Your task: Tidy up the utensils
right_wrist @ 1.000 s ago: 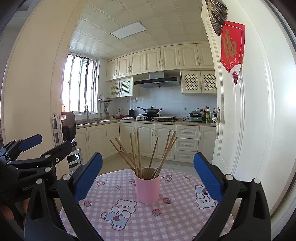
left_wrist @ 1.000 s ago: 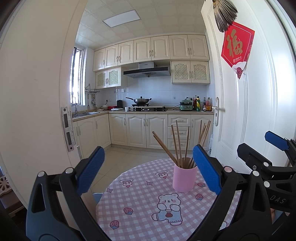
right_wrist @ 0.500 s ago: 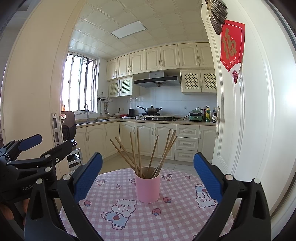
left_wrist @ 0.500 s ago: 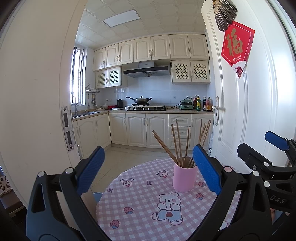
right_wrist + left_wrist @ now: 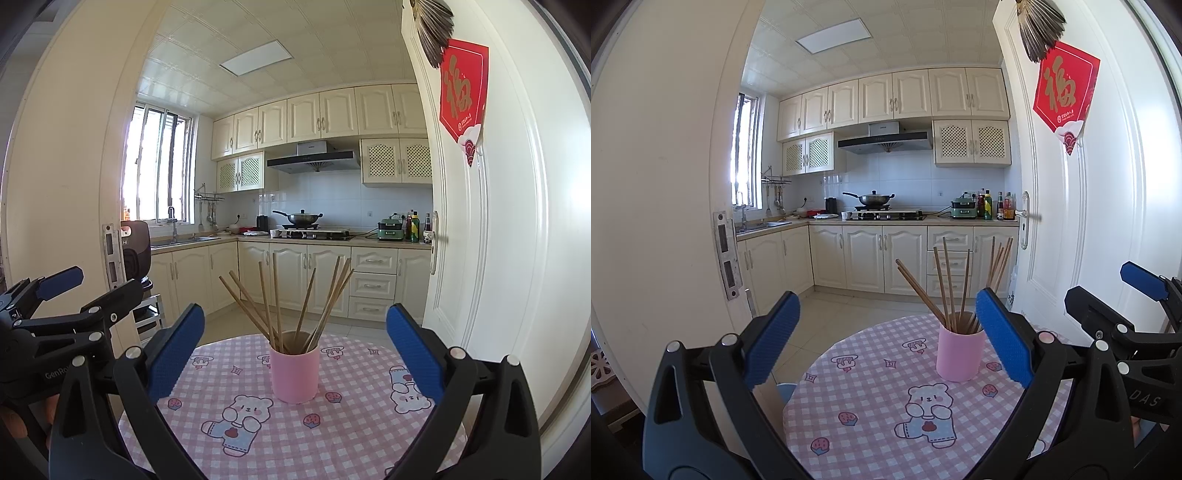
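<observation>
The chopsticks' (image 5: 280, 306) lower ends are hidden inside the cup (image 5: 294, 373). In the left view, the left gripper's pad (image 5: 1004, 339) covers the cup's right edge. The table's (image 5: 354, 435) near edge is cut off by both frames. Bottle labels (image 5: 993, 205) on the counter are too small to read.

A pink cylindrical cup (image 5: 294, 373) stands on the round pink-checked tabletop (image 5: 354, 435); wooden chopsticks (image 5: 275, 302) stand in it, fanned outward. Cream kitchen cabinets (image 5: 291, 280) lie behind.
</observation>
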Tool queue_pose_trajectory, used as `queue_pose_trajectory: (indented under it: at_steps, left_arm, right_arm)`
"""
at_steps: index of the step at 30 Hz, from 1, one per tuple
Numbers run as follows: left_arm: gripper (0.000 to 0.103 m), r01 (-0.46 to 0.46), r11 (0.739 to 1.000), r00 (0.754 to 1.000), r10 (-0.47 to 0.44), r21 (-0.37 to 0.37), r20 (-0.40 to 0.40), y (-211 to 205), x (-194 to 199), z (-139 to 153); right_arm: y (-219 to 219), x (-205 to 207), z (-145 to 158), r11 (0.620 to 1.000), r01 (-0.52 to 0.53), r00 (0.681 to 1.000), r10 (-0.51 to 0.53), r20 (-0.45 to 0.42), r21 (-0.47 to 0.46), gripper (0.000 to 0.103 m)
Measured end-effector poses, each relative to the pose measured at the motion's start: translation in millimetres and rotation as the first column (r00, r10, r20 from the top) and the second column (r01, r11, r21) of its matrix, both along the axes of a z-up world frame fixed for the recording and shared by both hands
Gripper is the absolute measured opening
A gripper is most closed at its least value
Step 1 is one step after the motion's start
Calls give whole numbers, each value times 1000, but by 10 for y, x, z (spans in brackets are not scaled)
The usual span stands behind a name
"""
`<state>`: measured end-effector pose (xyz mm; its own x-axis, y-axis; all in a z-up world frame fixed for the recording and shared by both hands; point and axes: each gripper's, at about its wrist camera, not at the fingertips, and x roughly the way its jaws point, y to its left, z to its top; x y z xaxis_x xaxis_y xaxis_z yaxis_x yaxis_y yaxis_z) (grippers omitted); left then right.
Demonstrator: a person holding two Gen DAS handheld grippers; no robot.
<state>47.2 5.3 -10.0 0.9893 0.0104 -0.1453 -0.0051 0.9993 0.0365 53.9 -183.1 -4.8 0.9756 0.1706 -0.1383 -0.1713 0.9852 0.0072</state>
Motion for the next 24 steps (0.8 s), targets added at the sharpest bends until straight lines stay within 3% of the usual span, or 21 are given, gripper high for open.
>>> queue_pose_trajectory:
  at_steps: [24]
  left_arm:
    - [94, -6, 1000, 1000, 6, 4, 3, -12, -7, 7]
  right_arm:
    - [40, -9, -7, 1000, 3, 1000, -3, 0, -2, 95]
